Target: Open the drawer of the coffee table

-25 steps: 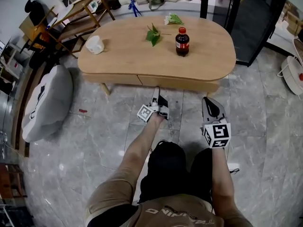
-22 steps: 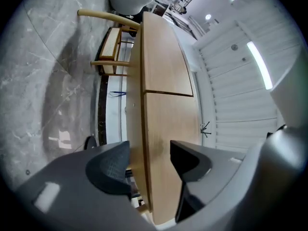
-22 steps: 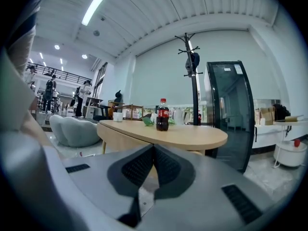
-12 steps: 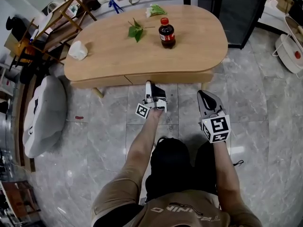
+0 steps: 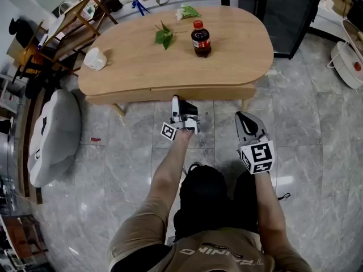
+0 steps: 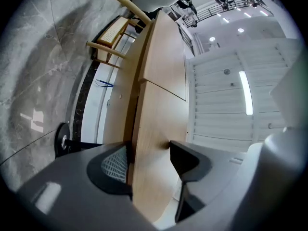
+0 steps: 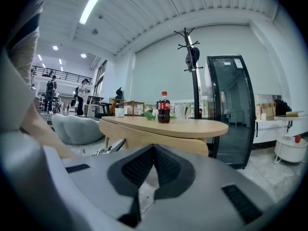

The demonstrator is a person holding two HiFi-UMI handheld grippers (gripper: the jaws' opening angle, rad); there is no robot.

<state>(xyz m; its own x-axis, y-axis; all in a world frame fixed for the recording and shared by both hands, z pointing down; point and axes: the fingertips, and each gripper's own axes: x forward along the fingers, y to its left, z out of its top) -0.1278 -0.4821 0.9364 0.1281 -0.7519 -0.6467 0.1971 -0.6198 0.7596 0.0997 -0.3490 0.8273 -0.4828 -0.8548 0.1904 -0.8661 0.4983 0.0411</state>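
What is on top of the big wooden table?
A cola bottle, green leaves, another leafy sprig near the far edge, and a white cup. The drawer below is closed, so its inside is hidden.

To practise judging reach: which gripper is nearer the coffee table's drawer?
Left. The left gripper is at the drawer, jaws either side of its front. The right gripper hangs back over the floor, jaws together, apart from the table.
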